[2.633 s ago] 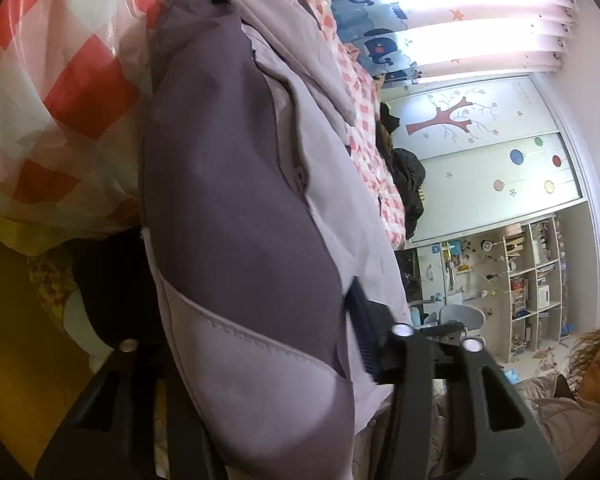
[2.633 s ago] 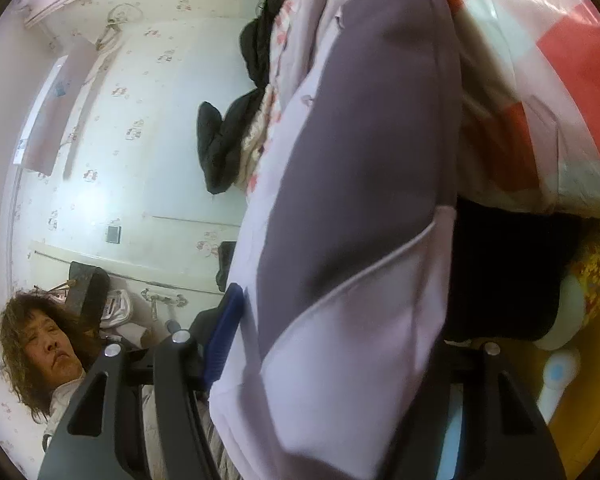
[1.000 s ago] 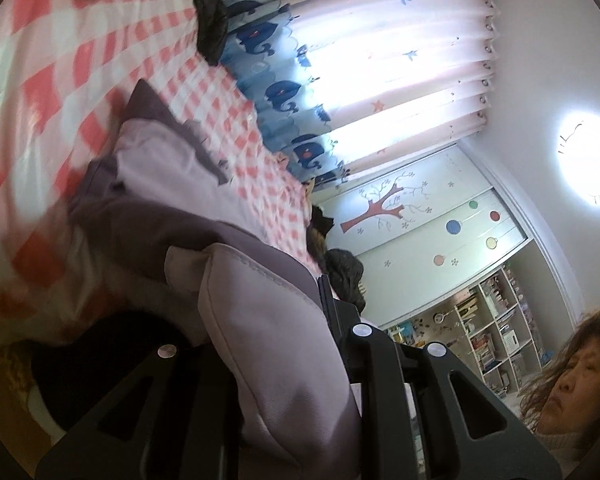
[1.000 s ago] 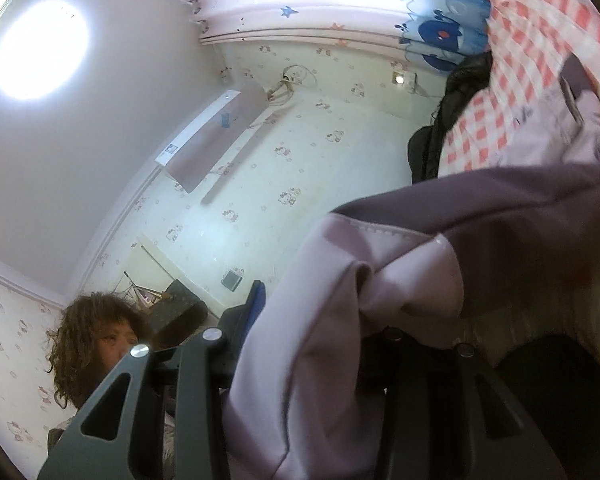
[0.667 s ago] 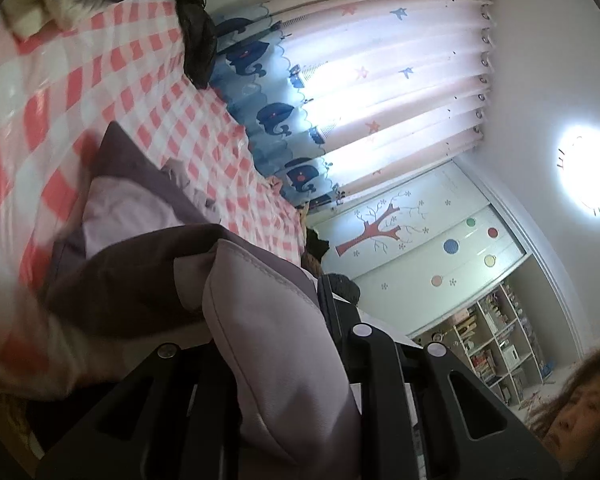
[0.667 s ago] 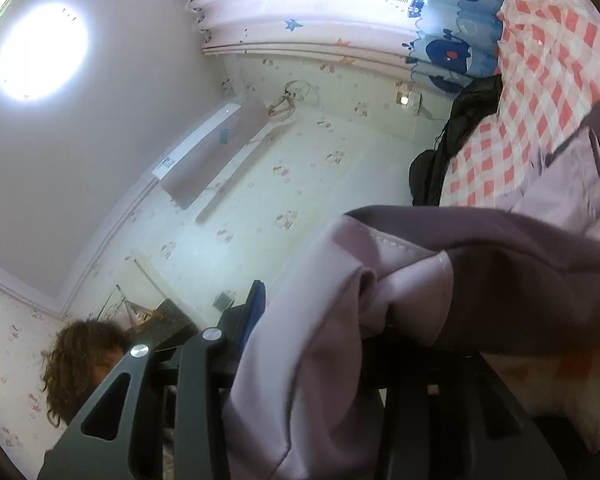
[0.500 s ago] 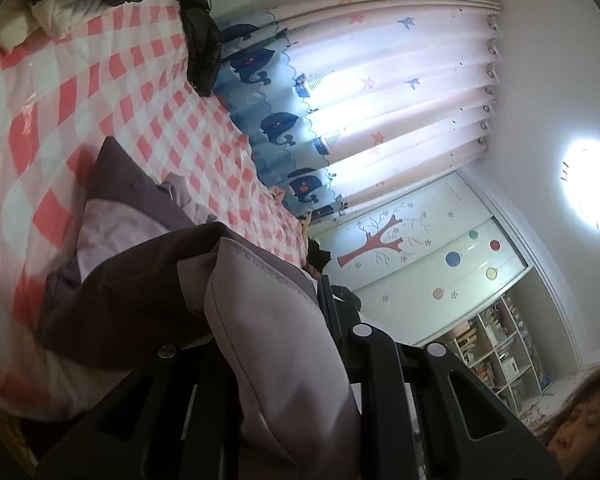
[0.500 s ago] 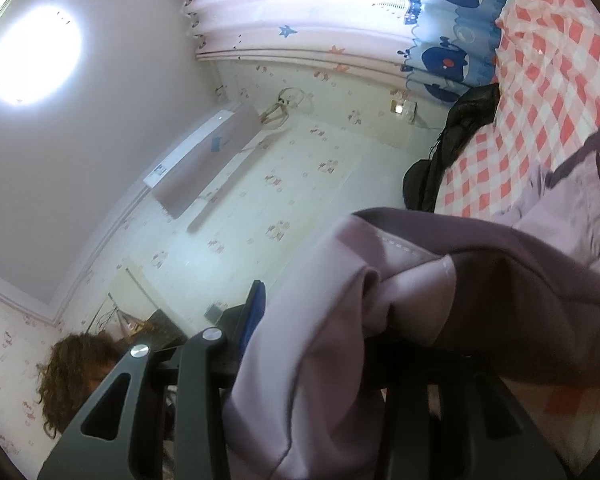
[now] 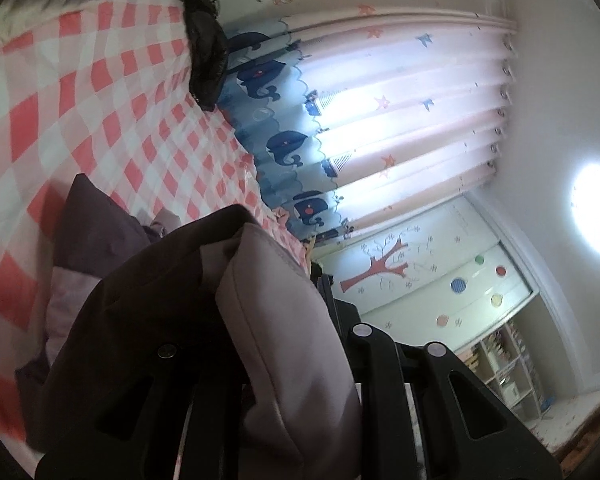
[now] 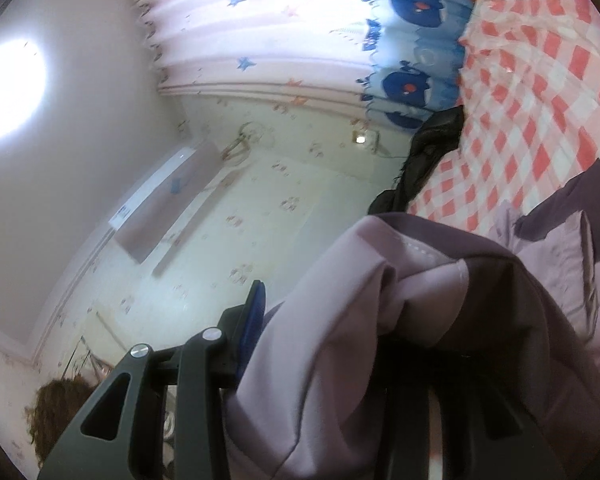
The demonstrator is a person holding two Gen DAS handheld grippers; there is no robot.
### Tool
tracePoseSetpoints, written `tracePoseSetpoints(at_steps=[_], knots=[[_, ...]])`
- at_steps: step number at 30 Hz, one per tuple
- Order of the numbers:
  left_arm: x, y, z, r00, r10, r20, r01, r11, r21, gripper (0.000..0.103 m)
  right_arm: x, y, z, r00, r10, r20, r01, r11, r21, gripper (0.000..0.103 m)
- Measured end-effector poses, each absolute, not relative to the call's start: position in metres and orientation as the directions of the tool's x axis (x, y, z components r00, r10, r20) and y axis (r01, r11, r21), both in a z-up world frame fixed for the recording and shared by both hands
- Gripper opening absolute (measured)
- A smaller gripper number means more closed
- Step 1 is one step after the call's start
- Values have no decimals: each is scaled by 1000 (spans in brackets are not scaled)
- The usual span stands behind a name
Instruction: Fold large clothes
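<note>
Between both pairs of jaws, one garment is being held: a two-tone jacket (image 9: 284,344), lilac and dark grey-purple. Left gripper (image 9: 268,364) is clenching a folded lilac edge; right gripper (image 10: 328,344) is gripping a thicker bunch of the same hem, so its jaws are standing a little wider around the cloth. Neither is released

Relation for the coming move: the held hem is lying up at the jaws, while the rest of the jacket is trailing forward and down from them onto the bed (image 9: 112,92), near its front edge. Long axis is running away from the grippers across the checked cover, toward the far edge by the curtain (image 9: 400,116). Both hands are sitting about equally near, one at each end of the hem. My judgement: the hem needs carrying forward over the lying part to make the fold

Count: one jacket, two grippers, one bed, one curtain, one dark heap of clothes (image 10: 428,152) at the bed's far corner. Person's hair (image 10: 60,412) is showing behind the right gripper
</note>
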State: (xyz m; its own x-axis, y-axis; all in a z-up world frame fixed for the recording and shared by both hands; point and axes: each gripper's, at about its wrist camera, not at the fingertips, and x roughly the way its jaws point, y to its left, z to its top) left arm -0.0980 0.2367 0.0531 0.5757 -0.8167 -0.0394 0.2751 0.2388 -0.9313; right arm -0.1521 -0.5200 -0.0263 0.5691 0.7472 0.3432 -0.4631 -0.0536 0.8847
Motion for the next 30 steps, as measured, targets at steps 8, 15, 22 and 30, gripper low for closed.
tracePoseSetpoints(at_steps=[8,15,22,30], knots=[[-41,226,28,607,-793,-57,223,240,-945,14,-104,-522,-38,610,741,281,-396,-23,918,39],[-4,216,21,610,-784,-118,196,294,-935,14,-71,-526,-59,642,728,239,-337,-12,941,39],[17,213,-5,618,-763,-189,120,329,-937,15,-51,-526,-83,674,723,152,-234,13,972,39],[30,211,-27,630,-734,-255,42,360,-932,15,-34,-523,-98,685,722,102,-178,30,984,42]])
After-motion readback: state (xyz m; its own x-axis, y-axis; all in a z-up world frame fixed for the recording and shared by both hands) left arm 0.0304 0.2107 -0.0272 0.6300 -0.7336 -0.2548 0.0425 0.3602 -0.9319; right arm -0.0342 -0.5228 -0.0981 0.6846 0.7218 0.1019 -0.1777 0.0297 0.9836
